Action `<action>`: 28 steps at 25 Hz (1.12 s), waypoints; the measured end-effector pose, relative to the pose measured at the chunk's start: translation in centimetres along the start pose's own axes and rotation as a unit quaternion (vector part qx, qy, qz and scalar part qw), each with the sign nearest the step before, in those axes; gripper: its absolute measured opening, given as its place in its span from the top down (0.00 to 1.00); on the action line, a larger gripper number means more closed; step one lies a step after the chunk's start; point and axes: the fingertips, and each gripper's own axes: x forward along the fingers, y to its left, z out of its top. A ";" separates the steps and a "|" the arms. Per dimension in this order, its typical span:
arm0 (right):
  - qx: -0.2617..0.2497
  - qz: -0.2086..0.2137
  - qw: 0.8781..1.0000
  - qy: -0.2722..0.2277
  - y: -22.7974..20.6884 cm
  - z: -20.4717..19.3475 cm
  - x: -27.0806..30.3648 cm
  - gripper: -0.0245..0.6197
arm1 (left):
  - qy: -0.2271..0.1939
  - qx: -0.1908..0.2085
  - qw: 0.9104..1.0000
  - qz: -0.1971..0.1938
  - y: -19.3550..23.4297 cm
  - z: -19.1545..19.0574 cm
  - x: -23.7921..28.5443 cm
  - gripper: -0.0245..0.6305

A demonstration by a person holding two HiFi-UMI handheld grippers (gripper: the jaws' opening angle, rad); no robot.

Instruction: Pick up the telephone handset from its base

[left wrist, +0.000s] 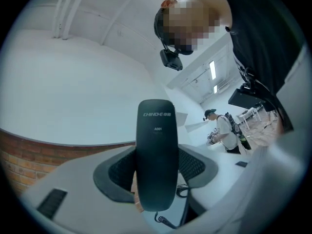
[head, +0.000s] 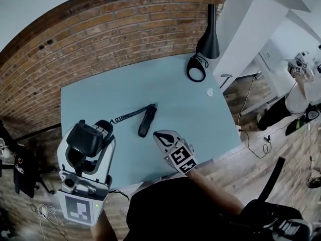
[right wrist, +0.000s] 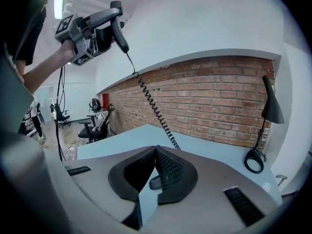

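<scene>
My left gripper is raised off the near left corner of the table, shut on the black telephone handset. In the left gripper view the handset stands upright between the two pads. A coiled cord runs from it down to the slim black base, which lies on the blue-grey table. The right gripper view shows the lifted handset high at the left with the cord hanging below. My right gripper hovers just right of the base, jaws shut and empty.
A black desk lamp with a ring foot stands at the table's far right corner, a small white object near it. Brick wall behind. Another person stands at the far right. Office chairs are left of the table.
</scene>
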 end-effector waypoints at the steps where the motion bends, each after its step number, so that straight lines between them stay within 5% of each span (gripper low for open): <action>1: 0.001 -0.004 1.000 -0.006 -0.2 0.4 -0.1 0.95 | -0.002 -0.004 1.000 -0.001 -0.5 0.0 0.4 0.54; 14: -0.022 -0.015 0.994 -0.107 0.9 8.0 -2.4 0.95 | 0.064 -0.034 0.997 0.008 -0.1 -11.1 -3.9 0.54; 28: -0.075 0.007 0.988 -0.137 4.7 9.2 -2.4 0.95 | 0.066 -0.073 0.995 -0.010 -3.6 -17.8 -5.7 0.54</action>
